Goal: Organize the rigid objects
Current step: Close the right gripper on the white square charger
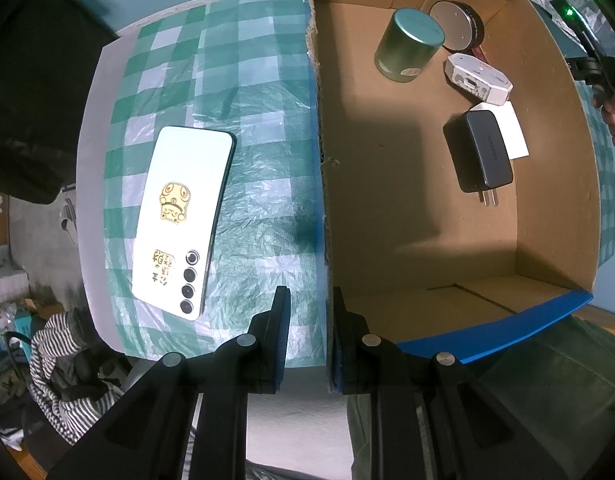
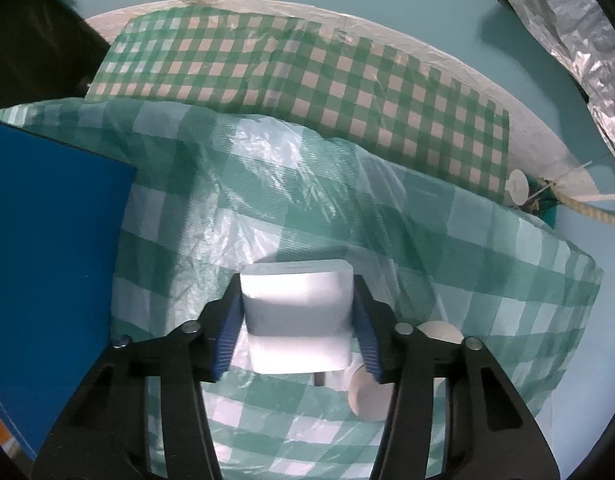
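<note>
The right gripper (image 2: 297, 320) pinches a white block (image 2: 297, 304), likely a plug-in charger, with both blue pads pressed flat against its sides. The block sits between the fingers just above the green checked cloth (image 2: 487, 240); whether it has left the cloth I cannot tell. A white round thing (image 2: 365, 396) lies on the cloth just beside it, near the right finger. To the left stands the blue outer wall of the cardboard box (image 2: 55, 240).

The left gripper (image 1: 307, 320) holds nothing. Its fingers stand a little apart, one on each side of the box's left wall (image 1: 321, 184), with no grip on it that I can see. Inside the box (image 1: 555, 200), toward the far right, lie a green tin (image 1: 407, 46), a round metal piece (image 1: 457, 24), a white gadget (image 1: 477, 78), a black charger (image 1: 481, 156) and a white card (image 1: 515, 132). A white phone (image 1: 183, 220) lies face down on the cloth to the left of the box, well apart from everything else.

I judge the step in hand to be carrying the white block to the box. The next move calls for lifting it over the blue wall and setting it on the bare cardboard floor. The phone looks to be left for afterwards.
</note>
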Available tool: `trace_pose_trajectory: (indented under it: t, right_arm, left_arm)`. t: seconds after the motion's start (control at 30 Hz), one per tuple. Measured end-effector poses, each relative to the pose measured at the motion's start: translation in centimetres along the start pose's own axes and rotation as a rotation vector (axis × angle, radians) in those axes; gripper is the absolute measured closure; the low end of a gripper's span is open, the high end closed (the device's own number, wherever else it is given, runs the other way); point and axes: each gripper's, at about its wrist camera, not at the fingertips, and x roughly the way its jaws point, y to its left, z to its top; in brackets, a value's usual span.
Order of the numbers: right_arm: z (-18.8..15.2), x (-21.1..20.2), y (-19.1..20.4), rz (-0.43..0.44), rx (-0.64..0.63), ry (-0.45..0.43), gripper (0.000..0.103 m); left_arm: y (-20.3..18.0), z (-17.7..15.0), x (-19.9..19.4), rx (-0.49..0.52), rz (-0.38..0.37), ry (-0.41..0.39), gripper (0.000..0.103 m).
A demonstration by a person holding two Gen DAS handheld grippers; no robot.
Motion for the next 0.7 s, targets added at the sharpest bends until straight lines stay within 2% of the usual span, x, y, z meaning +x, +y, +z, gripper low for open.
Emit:
trace_pose_trajectory:
  t: [0.3,0.7]
  right_arm:
    - [-0.5,-0.1,0.9,0.011,-0.005,0.028,0.054]
    - [-2.0,-4.4,2.3,0.076,-0.014,0.008,0.054]
  left_arm:
    - [0.2,-0.1,-0.1,-0.002,-0.004,-0.006,0.085]
    - [-0.2,-0.2,-0.1,0.009,0.001,-0.012,0.085]
